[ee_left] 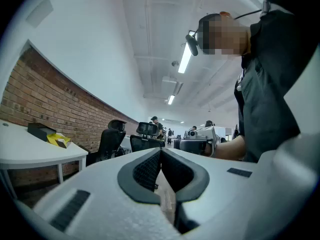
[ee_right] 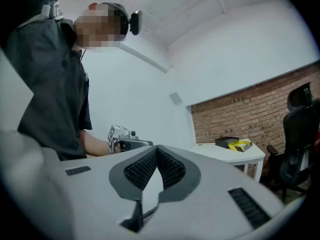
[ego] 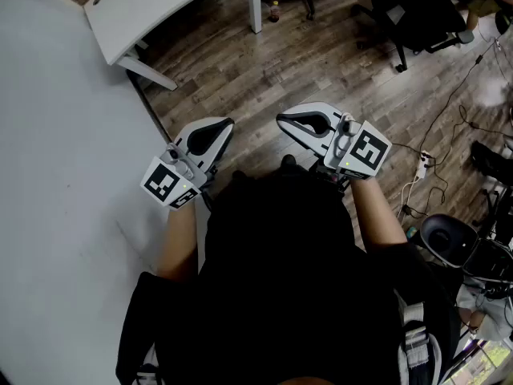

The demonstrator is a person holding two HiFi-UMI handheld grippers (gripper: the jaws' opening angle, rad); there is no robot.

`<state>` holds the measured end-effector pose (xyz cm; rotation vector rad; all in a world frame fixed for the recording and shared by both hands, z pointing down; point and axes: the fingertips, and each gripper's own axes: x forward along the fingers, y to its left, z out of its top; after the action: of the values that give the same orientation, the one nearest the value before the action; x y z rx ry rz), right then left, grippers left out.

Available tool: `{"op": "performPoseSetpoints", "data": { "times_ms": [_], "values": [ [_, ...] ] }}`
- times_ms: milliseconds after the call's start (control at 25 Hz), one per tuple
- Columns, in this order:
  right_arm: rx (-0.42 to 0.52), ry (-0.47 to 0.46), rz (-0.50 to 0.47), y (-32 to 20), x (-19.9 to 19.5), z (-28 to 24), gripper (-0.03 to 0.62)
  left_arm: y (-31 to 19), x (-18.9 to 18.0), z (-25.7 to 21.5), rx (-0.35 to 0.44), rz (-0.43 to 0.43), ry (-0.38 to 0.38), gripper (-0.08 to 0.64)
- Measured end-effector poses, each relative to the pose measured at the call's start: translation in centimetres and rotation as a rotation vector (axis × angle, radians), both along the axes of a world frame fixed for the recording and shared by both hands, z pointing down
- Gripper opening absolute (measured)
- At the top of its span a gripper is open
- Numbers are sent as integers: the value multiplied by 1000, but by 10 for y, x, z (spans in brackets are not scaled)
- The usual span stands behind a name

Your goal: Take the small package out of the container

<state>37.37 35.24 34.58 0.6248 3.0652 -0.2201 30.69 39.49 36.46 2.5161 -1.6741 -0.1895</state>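
Note:
A black open box (ee_left: 39,130) lies on a white table (ee_left: 30,151) by the brick wall, with a yellow and black package (ee_left: 59,140) at its end; the right gripper view also shows the box (ee_right: 226,142) and the package (ee_right: 241,145). Both are far from my grippers. In the head view my left gripper (ego: 228,125) and right gripper (ego: 282,119) hang close to my body over the wooden floor, tips toward each other. Left gripper (ee_left: 160,151) is shut, empty. Right gripper (ee_right: 157,148) is shut, empty.
A white wall (ego: 56,175) runs along the left. The white table's corner (ego: 152,6) stands ahead on the left. Black office chairs (ego: 417,14) and floor cables (ego: 449,135) lie to the right. More chairs (ee_left: 112,139) and people sit far off.

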Motion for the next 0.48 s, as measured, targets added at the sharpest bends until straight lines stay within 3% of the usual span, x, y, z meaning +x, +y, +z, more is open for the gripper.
{"op": "performPoseSetpoints", "data": {
  "times_ms": [480],
  "values": [
    [35,53,22,-41,26,8,5,-34,20,-1,-25,-37,10,15]
  ]
}}
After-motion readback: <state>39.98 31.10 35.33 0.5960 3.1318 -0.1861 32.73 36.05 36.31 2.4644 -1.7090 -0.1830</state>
